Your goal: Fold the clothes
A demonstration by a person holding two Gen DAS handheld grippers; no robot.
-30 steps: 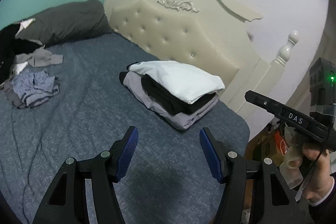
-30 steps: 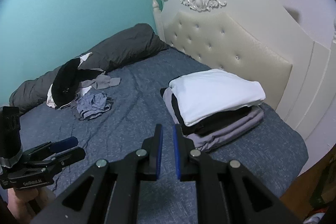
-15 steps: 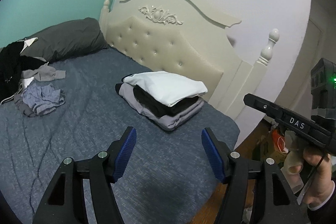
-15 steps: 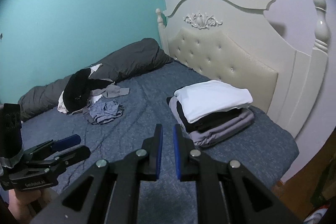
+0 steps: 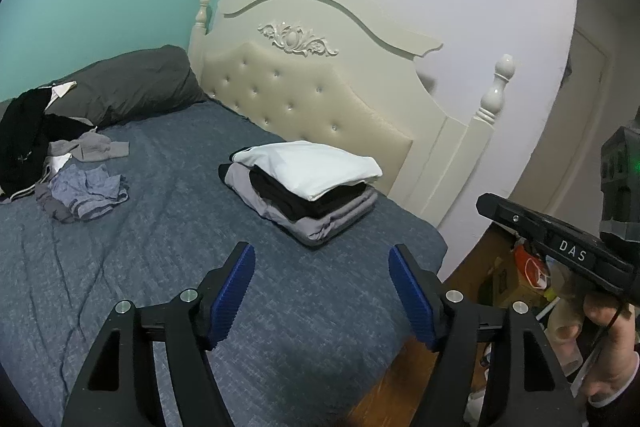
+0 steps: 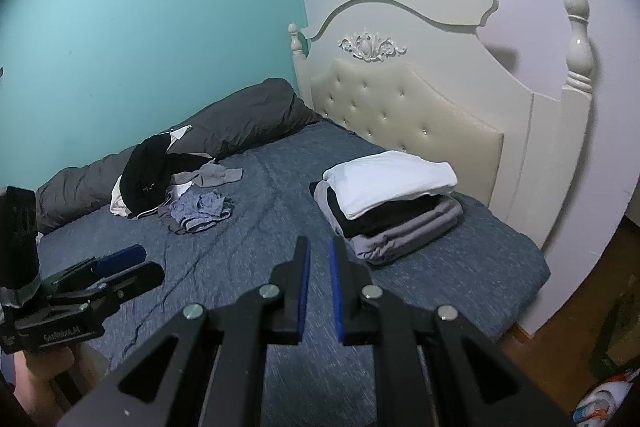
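Grippers hang over the bed (image 5: 120,267): left gripper (image 5: 320,287) spread wide, empty; right gripper (image 6: 319,287) nearly closed, a slit between pads, seemingly holding nothing. Beyond, folded stack (image 6: 390,201) near the headboard (image 6: 420,115); farther left, unfolded clothes (image 6: 188,193).

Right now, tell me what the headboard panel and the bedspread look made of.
Headboard panel: probably cream faux leather, button-tufted with a soft sheen, set in a painted, seemingly wooden frame. Bedspread: matte blue-grey woven fabric, heathered and creased; fibre unclear.
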